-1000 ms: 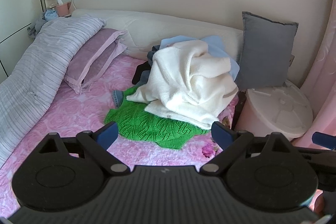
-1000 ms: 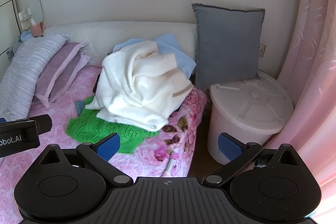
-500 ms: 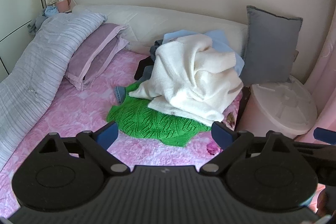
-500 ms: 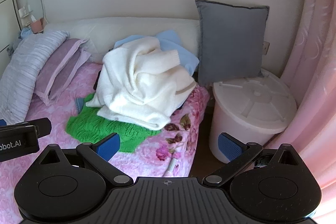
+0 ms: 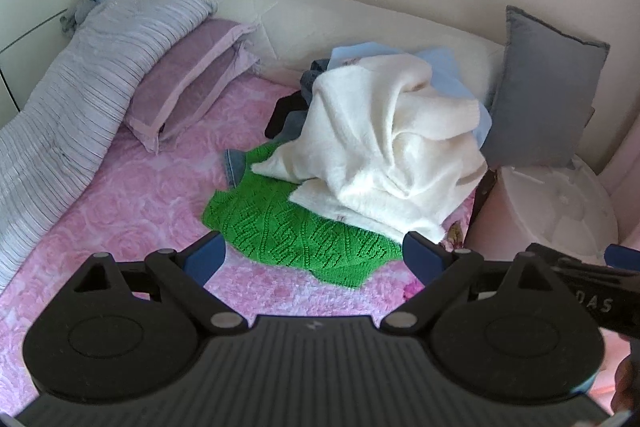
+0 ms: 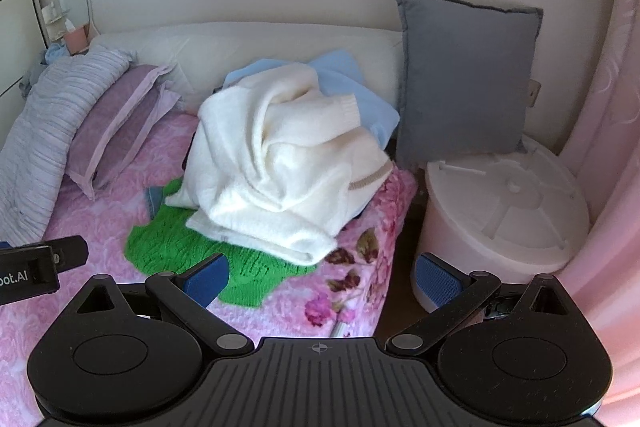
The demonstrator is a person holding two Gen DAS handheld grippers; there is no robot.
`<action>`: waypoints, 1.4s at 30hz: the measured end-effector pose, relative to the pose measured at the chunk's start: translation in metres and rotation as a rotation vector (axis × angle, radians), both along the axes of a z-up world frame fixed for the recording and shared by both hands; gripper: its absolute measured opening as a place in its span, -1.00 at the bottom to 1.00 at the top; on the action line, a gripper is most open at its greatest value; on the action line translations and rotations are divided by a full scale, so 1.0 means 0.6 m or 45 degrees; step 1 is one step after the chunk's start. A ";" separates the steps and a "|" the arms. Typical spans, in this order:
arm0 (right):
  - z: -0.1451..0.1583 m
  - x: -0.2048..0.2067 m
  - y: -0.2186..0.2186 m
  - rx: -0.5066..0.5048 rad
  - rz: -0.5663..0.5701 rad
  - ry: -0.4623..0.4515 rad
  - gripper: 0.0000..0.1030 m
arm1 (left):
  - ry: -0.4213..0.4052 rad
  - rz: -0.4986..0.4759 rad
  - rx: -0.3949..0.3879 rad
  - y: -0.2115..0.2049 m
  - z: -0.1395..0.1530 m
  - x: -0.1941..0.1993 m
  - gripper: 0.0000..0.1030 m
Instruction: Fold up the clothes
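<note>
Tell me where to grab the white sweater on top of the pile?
Probably by the ribbed cuff of the white sweater, coming from above and the right. That sleeve end sticks up clear of the blue cloth behind it, so open jaws can pinch it alone. The lower hem lies flat on the green knit and would be harder to get under.

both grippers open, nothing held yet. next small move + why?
Probably ease both grippers forward to the cream sweater and take it first. It lies on top of the pile, over the green knit and the light blue garment, so nothing below comes free until it is lifted. The left gripper and right gripper both stand open, short of the pile.
</note>
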State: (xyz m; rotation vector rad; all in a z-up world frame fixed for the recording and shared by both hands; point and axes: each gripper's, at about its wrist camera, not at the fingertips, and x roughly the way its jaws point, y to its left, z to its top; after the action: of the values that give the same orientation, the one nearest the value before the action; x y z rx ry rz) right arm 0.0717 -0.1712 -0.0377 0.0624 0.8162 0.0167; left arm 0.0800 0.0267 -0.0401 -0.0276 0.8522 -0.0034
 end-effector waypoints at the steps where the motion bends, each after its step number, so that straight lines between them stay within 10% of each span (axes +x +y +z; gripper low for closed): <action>1: -0.003 0.009 -0.004 0.003 0.004 0.001 0.98 | 0.009 -0.004 -0.001 -0.003 -0.006 0.010 0.82; 42: -0.197 0.441 -0.078 0.012 0.106 0.138 0.82 | 0.324 0.064 -0.144 -0.053 -0.270 0.434 0.66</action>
State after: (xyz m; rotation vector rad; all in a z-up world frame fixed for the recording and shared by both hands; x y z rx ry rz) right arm 0.3363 -0.2183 -0.1556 0.0381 0.9268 0.0967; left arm 0.3404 -0.0049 -0.2020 -0.1588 1.1052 -0.0008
